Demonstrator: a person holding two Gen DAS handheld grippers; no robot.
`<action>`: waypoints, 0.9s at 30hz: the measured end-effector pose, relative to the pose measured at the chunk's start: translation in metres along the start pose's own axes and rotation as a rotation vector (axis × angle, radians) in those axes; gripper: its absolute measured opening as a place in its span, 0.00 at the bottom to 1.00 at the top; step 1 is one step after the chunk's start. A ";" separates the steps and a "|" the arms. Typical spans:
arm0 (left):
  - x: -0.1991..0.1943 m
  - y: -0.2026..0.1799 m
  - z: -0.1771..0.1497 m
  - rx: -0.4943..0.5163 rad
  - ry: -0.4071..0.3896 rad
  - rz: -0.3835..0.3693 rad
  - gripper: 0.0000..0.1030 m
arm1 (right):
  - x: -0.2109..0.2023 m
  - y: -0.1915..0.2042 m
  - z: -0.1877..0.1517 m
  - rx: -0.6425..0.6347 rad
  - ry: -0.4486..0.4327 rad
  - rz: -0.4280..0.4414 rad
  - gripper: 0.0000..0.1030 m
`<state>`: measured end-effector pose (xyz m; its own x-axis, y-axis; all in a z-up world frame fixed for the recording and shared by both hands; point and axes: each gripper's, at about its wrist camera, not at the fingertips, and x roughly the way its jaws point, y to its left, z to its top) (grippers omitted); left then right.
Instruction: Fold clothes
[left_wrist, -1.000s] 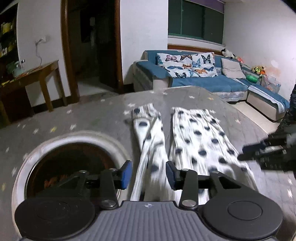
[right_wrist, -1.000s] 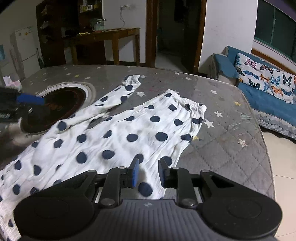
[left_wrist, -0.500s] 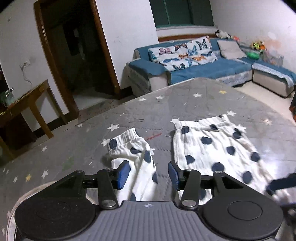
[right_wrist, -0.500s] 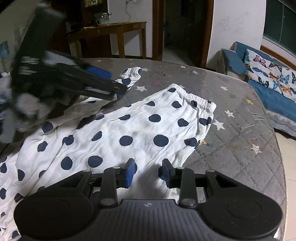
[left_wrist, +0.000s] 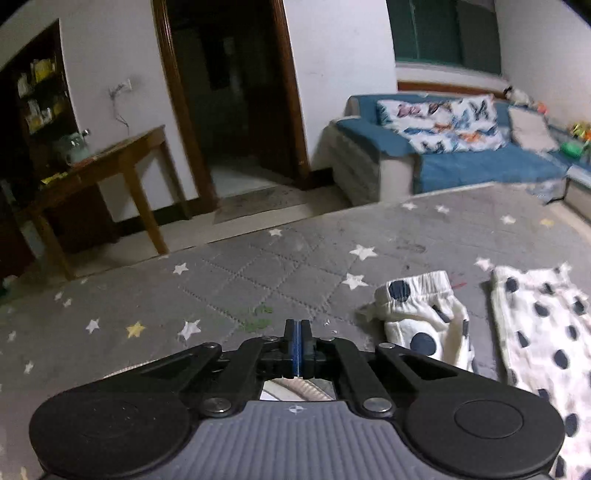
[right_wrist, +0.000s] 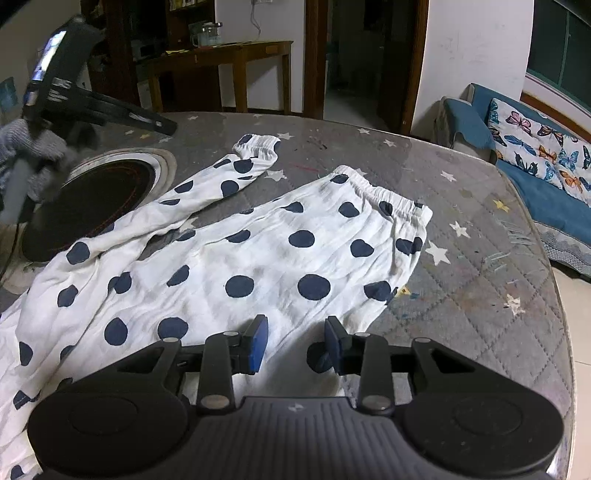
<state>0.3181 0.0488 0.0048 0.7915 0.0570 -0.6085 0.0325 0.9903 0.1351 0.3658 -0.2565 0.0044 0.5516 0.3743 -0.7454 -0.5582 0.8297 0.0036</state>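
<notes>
One polka-dot garment (right_wrist: 236, 266) lies on the table (right_wrist: 480, 229); left fingers (left_wrist: 296, 341) clenched empty, right fingers (right_wrist: 295, 341) released.

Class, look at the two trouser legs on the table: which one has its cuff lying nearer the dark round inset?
The narrow, rumpled left leg; its cuff lies beside the dark round inset, while the wide flat leg lies farther off.

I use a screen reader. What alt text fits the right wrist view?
White polka-dot pants lie spread on a grey star-print table. The open right gripper hovers over their near edge; the left gripper is shut above a dark round inset.
</notes>
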 end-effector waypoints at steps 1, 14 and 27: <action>-0.004 -0.003 0.000 0.012 -0.007 -0.027 0.01 | 0.000 0.001 0.000 -0.002 0.001 0.000 0.34; 0.023 -0.093 -0.009 0.161 0.062 -0.181 0.35 | 0.001 -0.001 0.000 0.003 0.002 0.007 0.42; 0.009 0.000 0.006 0.016 -0.008 -0.087 0.04 | 0.003 -0.001 0.000 0.005 -0.008 0.004 0.43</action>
<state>0.3289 0.0481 0.0042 0.7902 -0.0306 -0.6121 0.1114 0.9893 0.0944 0.3676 -0.2563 0.0023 0.5547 0.3807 -0.7398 -0.5572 0.8303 0.0094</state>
